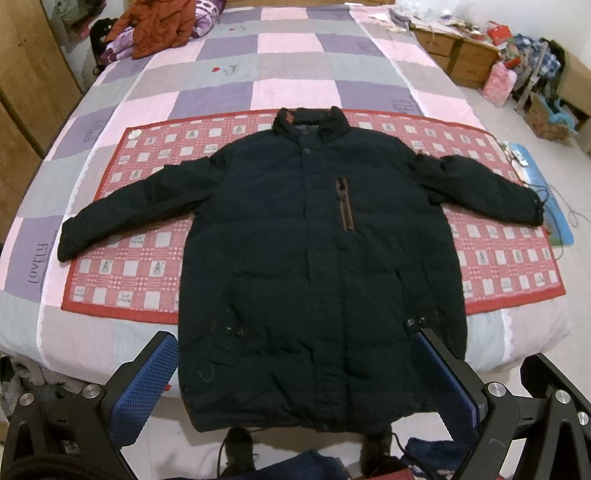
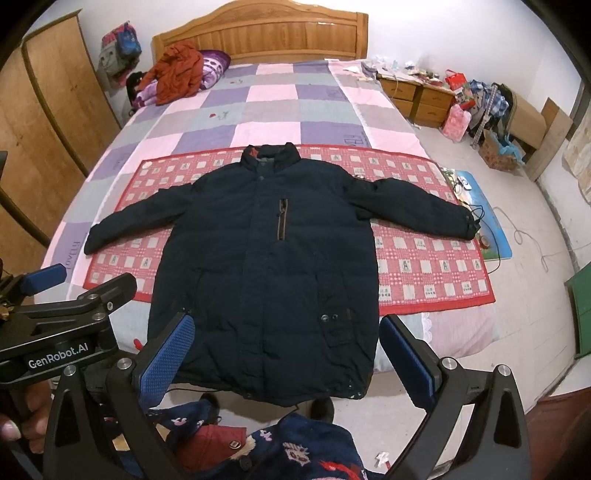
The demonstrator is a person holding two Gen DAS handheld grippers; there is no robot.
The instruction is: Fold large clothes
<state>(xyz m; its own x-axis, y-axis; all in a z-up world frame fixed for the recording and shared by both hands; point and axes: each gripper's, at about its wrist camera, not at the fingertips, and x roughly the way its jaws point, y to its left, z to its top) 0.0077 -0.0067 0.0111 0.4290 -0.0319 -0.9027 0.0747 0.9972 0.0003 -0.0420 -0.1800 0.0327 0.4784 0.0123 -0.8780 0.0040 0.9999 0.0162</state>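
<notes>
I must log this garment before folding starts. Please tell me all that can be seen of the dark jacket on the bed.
The dark jacket is navy, padded and quilted-looking. It lies flat, front up and closed, collar toward the headboard, both sleeves spread sideways. A brown-trimmed chest zipper and snap buttons near the lower pockets show. Its upper part rests on a red checked mat; the hem hangs over the bed's near edge. Neither gripper touches it.

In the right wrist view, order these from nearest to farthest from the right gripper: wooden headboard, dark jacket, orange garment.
1. dark jacket: spread flat, hem just ahead of the right gripper.
2. orange garment: far left corner of the bed.
3. wooden headboard: at the far end.
</notes>
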